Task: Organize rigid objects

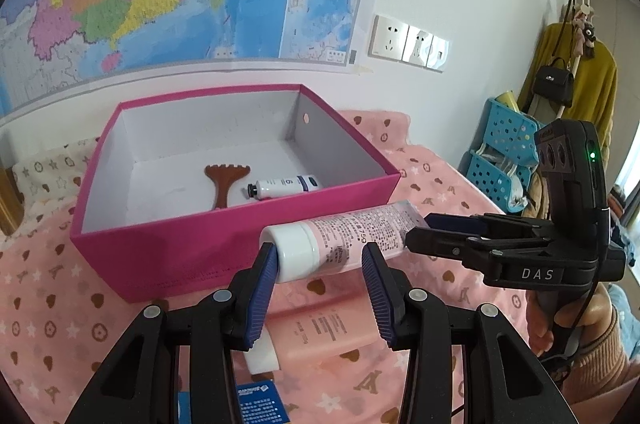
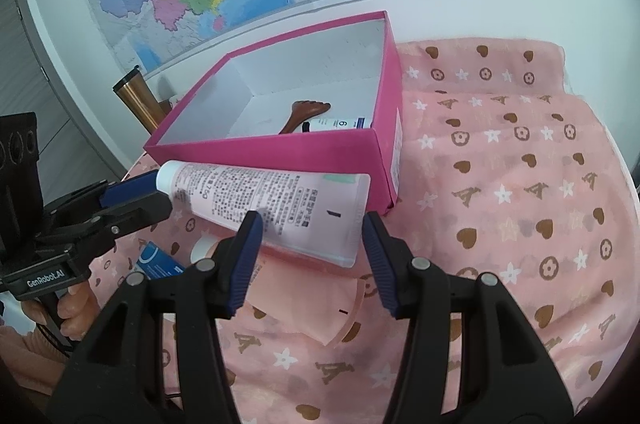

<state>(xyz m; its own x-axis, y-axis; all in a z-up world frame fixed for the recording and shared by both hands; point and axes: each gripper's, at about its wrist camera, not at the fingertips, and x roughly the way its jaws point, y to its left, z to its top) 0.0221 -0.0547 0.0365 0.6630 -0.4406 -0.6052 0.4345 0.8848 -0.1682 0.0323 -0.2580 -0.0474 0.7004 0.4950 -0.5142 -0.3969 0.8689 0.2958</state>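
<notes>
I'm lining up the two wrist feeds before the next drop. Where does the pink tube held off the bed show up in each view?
Left wrist view: pink tube lies across centre, white cap at left between this camera's jaws, flat end at right in the right gripper.
Right wrist view: same tube crosses centre-left, cap at upper left by the left gripper.
Shared landmark: magenta box, directly behind the tube.

We see our left gripper (image 1: pixel 320 264) and right gripper (image 2: pixel 312 240) are both black plastic w/ ribbed dark-blue pads (image 1: pixel 262 294) and round silver rivets (image 1: pixel 152 312). Right one carries white "DAS" lettering, a green LED, a thin black cable. Left one reads "GenRobot.AI". Our sleeve (image 1: pixel 600 356) is ribbed knit, pinkish-tan.
</notes>
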